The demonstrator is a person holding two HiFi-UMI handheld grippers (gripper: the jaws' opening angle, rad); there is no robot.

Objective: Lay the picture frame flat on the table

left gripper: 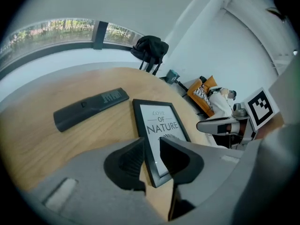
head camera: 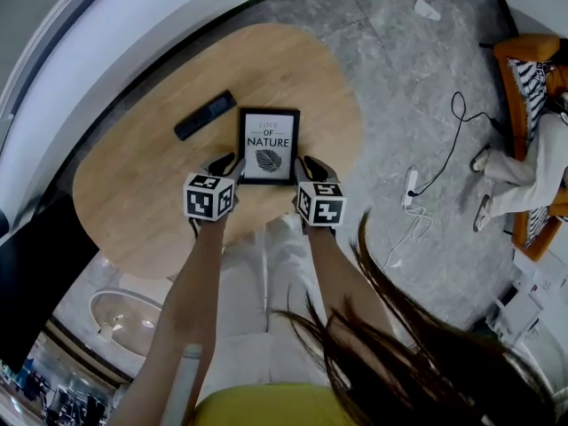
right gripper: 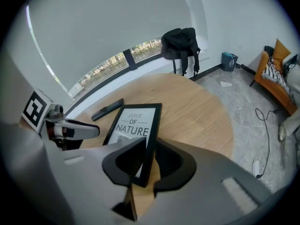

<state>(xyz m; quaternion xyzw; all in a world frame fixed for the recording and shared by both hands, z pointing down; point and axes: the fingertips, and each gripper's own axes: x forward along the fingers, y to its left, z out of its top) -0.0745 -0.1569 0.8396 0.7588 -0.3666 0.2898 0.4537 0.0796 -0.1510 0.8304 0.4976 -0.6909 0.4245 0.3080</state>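
The black picture frame point(head camera: 269, 145) with a "LOVE OF NATURE" print lies face up on the oval wooden table point(head camera: 293, 69), its bottom edge toward me. My left gripper point(head camera: 229, 164) sits at its lower left corner. In the left gripper view the frame point(left gripper: 161, 125) has that edge between the jaws of the left gripper point(left gripper: 152, 153), with a sliver of wood showing beside the left pad. My right gripper point(head camera: 311, 164) is at the lower right corner. In the right gripper view its jaws point(right gripper: 150, 156) close on the frame point(right gripper: 133, 125) there.
A black remote control point(head camera: 205, 114) lies on the table just left of the frame. The table's near edge runs under my forearms. On the stone floor to the right are a power strip with cables point(head camera: 411, 185) and an orange chair point(head camera: 524, 69) with a person seated.
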